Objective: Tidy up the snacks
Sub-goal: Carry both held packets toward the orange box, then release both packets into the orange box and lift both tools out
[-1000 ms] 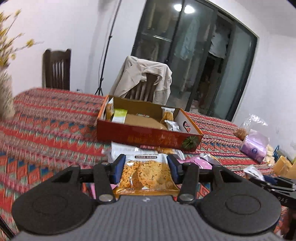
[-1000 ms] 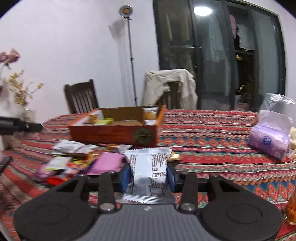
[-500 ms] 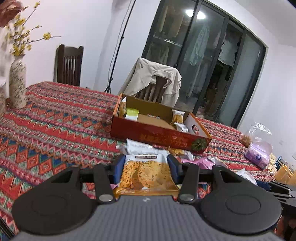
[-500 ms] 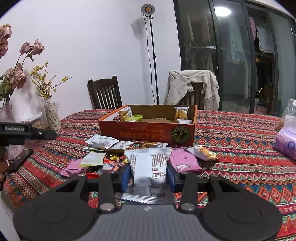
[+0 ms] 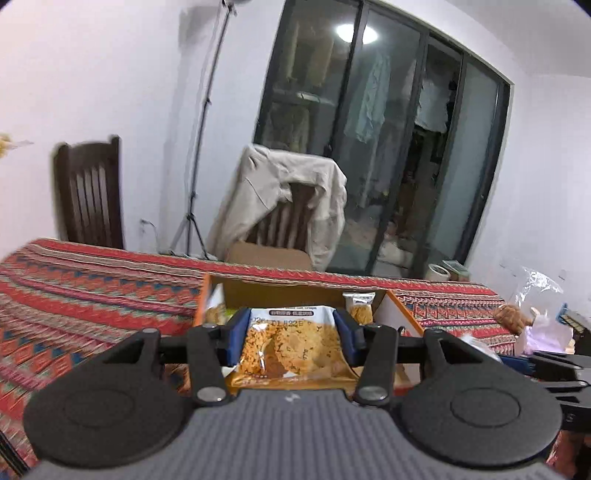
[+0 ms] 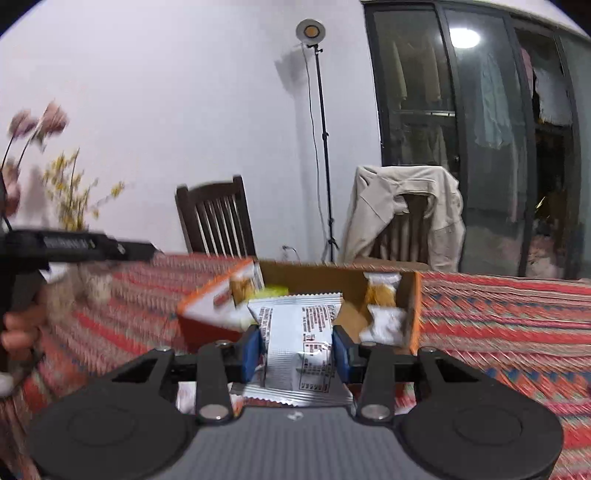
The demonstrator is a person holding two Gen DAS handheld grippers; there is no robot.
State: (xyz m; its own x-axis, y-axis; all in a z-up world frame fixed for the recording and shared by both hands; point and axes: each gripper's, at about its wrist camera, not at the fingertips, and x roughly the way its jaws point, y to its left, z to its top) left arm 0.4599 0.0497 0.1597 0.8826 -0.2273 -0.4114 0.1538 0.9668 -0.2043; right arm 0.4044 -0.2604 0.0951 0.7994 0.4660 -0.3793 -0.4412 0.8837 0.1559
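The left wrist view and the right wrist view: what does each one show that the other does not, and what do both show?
Only the left wrist view: the left gripper shut on an orange cookie packet, and a clear plastic bag at the table's right end.

Only the right wrist view: the right gripper shut on a silver packet, blurred flowers, the lamp head.

Both: the cardboard box with snacks, the jacket-draped chair, the patterned tablecloth.

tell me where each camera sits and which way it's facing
Left wrist: on the left claw, looking along it over the cookie packet it grips toward the cardboard box; no body visible.
Right wrist: on the right claw, facing the same box over its white packet; a hand shows at left.
Shared: box, draped chair, light stand.
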